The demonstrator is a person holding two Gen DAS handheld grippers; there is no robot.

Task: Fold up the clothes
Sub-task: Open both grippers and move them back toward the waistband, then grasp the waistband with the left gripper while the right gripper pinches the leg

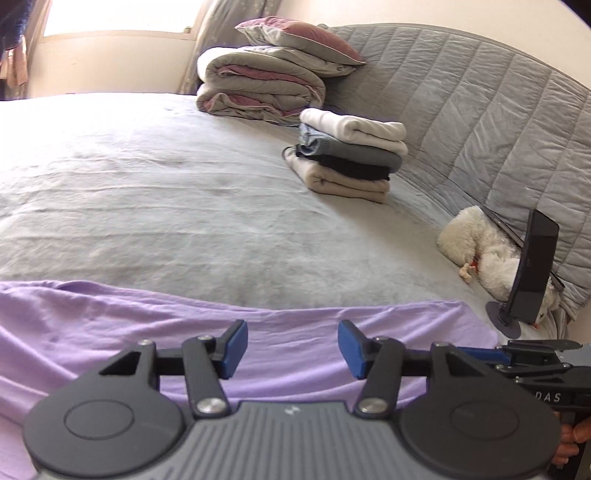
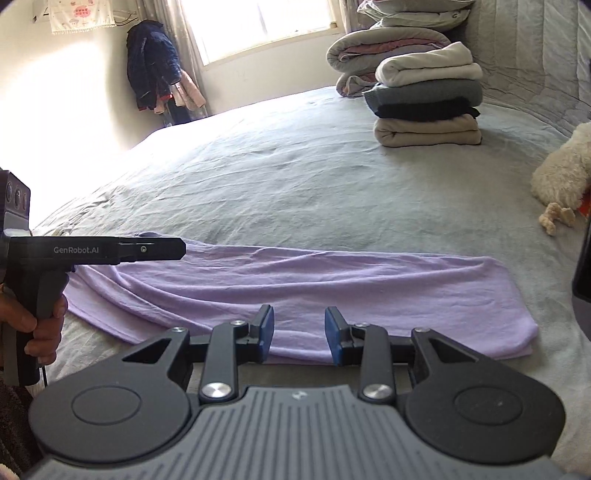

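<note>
a lilac garment (image 2: 295,291) is laid flat on the near part of a grey bed sheet (image 2: 280,173), folded into a long band that runs from left to right, with soft wrinkles along its length and a rounded end at the right. in the left wrist view the same lilac cloth (image 1: 184,332) is seen filling the lower part of the picture beneath the tool. the left gripper (image 1: 292,345) is held over the garment with its blue-padded jaws spread apart and nothing between them. the right gripper (image 2: 299,338) is placed at the near edge of the garment, its jaws likewise parted and empty; whether the pads touch the cloth cannot be told. the left tool's black body is seen from the side in the right wrist view, held by a hand (image 2: 40,328) at the left edge. farther up the bed, well apart from the garment, a stack of folded clothes (image 2: 428,99) is set near the quilted headboard (image 1: 480,110), with white on top, then grey, black and beige. behind the stack a rolled duvet (image 1: 258,85) with a pillow (image 1: 299,40) on it is seen. a white plush toy (image 1: 484,254) is lying against the headboard at the right, and a dark phone on a stand (image 1: 532,273) is placed just in front of it. dark clothes (image 2: 151,62) are hung in the corner beside a bright window (image 2: 258,26).
</note>
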